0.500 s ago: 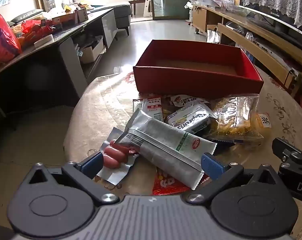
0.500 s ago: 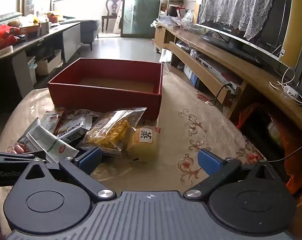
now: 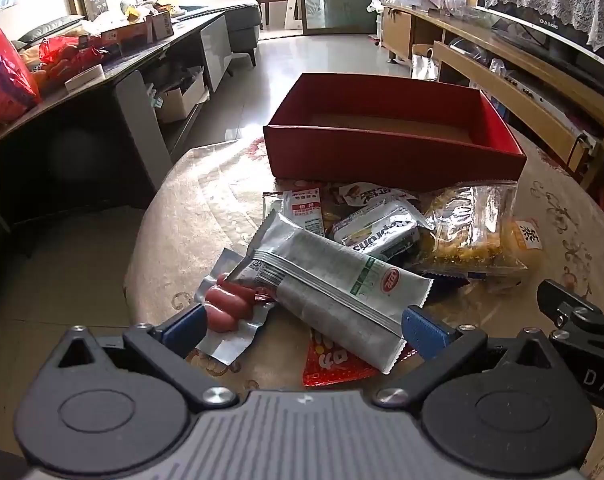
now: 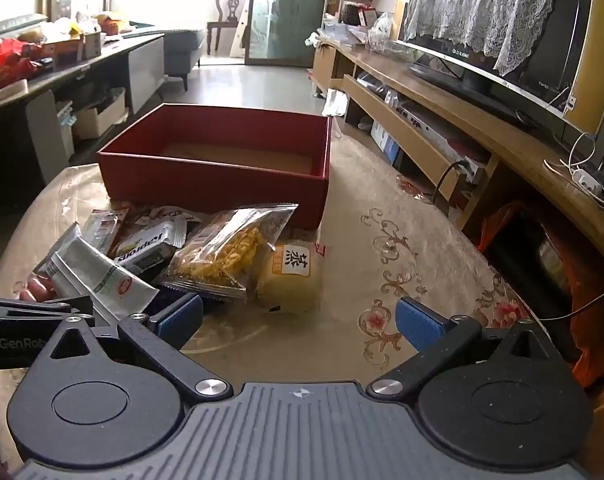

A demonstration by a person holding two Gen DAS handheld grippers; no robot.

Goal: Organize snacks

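Through the left wrist camera, I am holding my left gripper (image 3: 302, 326) spread wide and empty over the long silver packet (image 3: 334, 292), which is lying atop the sausage pack (image 3: 225, 312) and a red wrapper (image 3: 334, 364); I judge I am lining up on the top item. The red box (image 3: 390, 160) is waiting empty behind the pile.

Through the right wrist camera, my right gripper (image 4: 299, 320) is hanging just as wide, gripping nothing, near the yellow bun (image 4: 289, 280) and clear bag of yellow snacks (image 4: 229, 252), which this view is showing more clearly.

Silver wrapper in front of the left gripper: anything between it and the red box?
Yes. From the silver wrapper, other snacks lie toward the red box: the Nabati pack and clear bag. The open left gripper has nothing before it.
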